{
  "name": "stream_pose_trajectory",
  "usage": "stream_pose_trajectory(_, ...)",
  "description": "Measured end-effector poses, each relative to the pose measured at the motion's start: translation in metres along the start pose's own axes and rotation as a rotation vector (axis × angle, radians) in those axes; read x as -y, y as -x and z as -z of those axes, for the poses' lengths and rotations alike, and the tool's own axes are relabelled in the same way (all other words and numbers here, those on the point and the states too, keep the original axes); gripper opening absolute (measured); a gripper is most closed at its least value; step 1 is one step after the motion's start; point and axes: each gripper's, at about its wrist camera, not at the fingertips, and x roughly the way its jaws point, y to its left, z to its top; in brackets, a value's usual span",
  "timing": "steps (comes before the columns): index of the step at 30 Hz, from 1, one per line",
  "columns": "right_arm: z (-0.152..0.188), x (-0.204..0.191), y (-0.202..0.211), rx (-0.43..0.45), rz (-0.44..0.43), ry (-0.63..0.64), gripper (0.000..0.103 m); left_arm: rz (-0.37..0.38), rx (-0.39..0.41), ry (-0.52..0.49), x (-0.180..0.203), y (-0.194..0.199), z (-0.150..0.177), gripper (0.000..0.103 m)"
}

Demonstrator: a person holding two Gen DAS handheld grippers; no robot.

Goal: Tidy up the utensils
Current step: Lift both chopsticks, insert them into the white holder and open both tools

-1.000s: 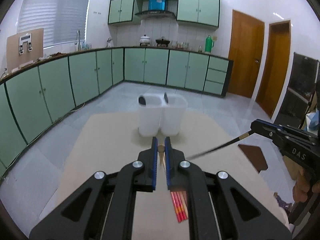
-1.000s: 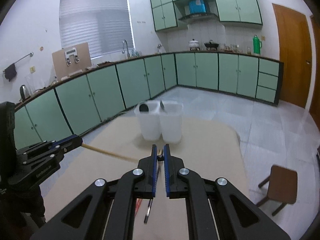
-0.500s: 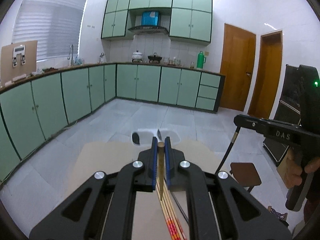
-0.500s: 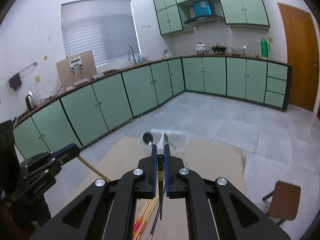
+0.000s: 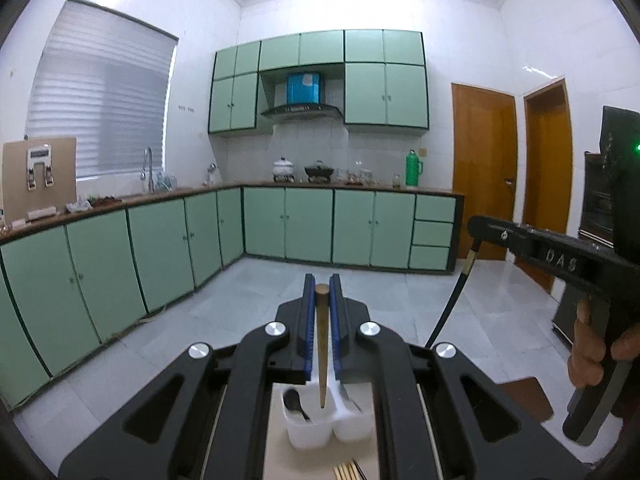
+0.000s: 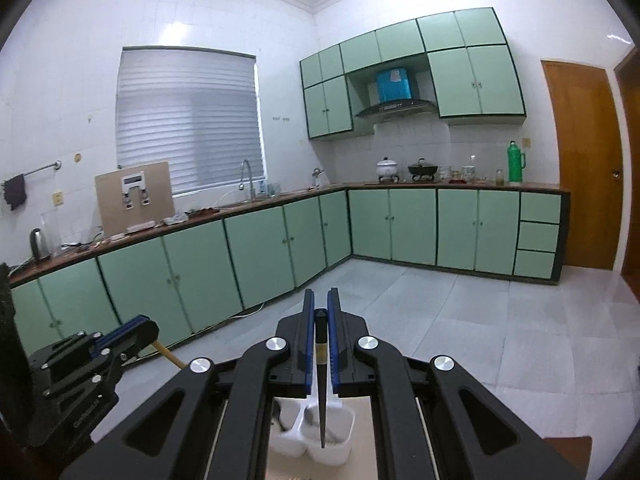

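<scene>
Each camera sits on its own gripper and looks forward along the two fingers, raised above the table and facing the far corner of the green-cabinet kitchen (image 5: 288,224). Both views share the white twin-cup holder (image 5: 320,428) low between the fingers. The left view catches the right gripper (image 5: 476,228) at its right edge; the right view catches the left gripper (image 6: 148,326) at lower left.
</scene>
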Motion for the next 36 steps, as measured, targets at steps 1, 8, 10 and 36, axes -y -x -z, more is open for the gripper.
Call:
stream_pose_trajectory(1,0.0,0.001,-0.009,0.0,0.008,0.003,0.006,0.0,0.002,-0.001,0.002,-0.007,-0.001,0.006)
stream_pose_trajectory(8,0.029,0.007,-0.067,-0.059,0.05,-0.006,0.006,-0.016,-0.059,0.013,0.001,-0.056,0.021,0.006)
stream_pose_trajectory(10,0.039,0.008,-0.08,-0.079,0.064,0.003,0.006,-0.019,-0.079,0.02,-0.004,-0.069,0.026,0.006)
stream_pose_trajectory(36,0.186,0.037,0.026,-0.281,0.098,-0.062,0.074,-0.038,-0.351,0.09,-0.042,0.013,0.163,0.045)
